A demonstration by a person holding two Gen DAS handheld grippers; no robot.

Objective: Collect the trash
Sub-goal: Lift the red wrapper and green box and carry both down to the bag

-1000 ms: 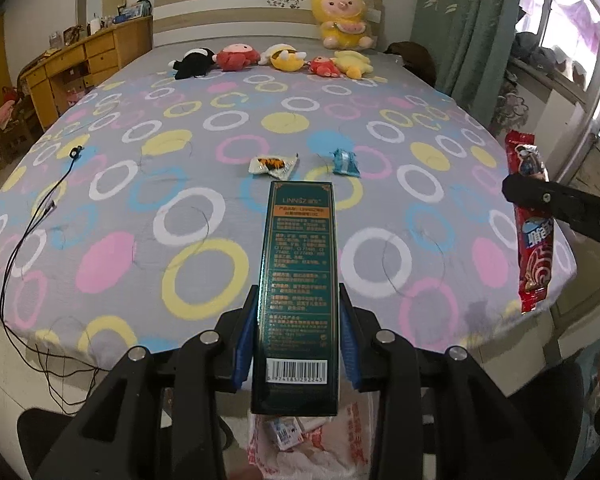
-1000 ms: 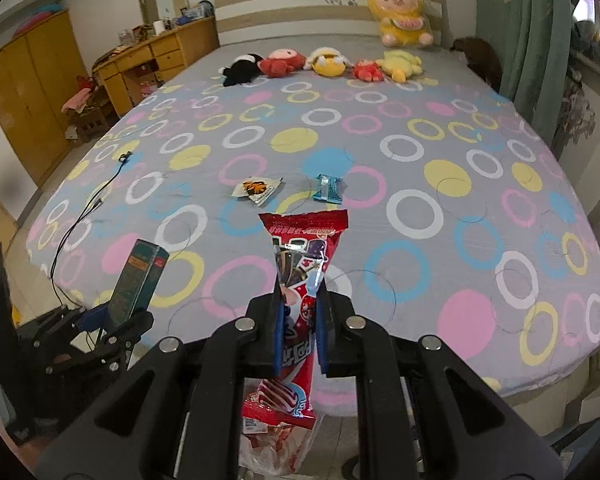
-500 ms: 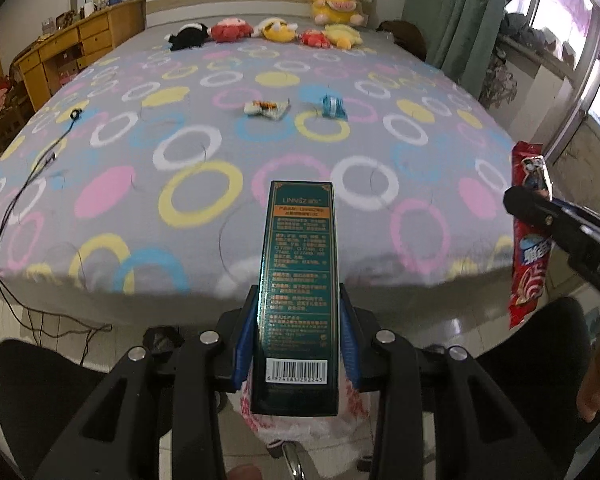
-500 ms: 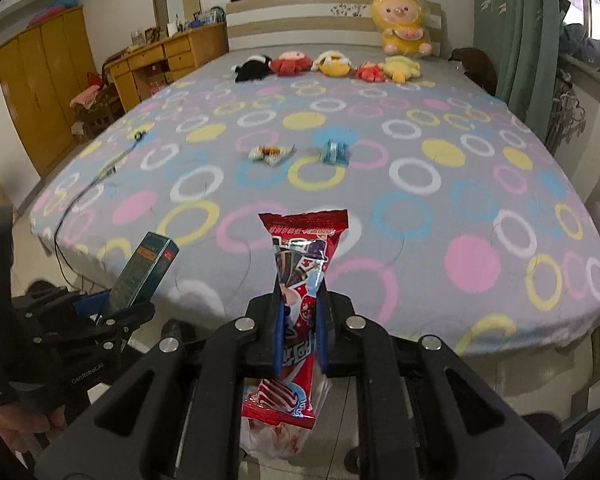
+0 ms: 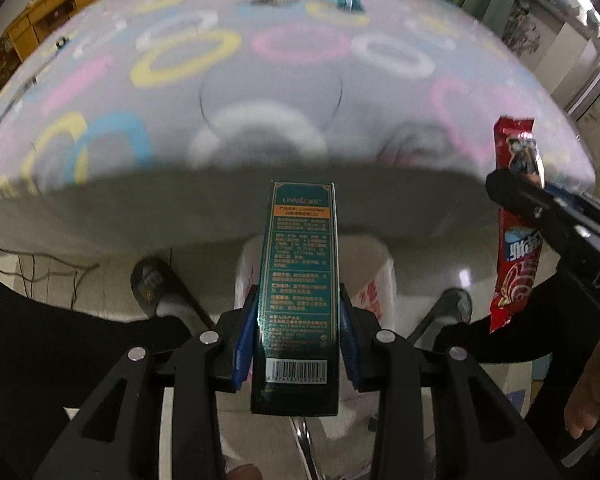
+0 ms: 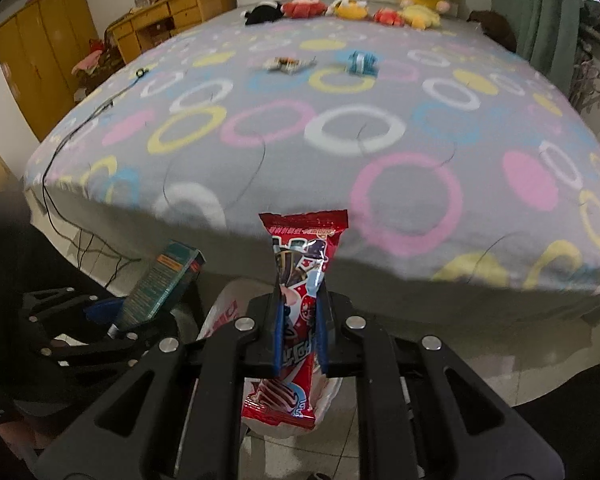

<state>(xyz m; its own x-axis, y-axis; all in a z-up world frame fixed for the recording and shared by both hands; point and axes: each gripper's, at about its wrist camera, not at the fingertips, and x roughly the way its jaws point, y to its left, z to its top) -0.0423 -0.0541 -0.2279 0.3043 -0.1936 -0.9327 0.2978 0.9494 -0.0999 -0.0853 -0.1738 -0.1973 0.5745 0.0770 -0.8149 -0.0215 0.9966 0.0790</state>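
below left tongs [image 5: 298,344]: slippers [image 5: 152,284]; right view lacks them.

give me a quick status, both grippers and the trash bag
Left gripper shut on green box. Right gripper shut on red wrapper. White trash bag open on floor below both. Nothing blocking.
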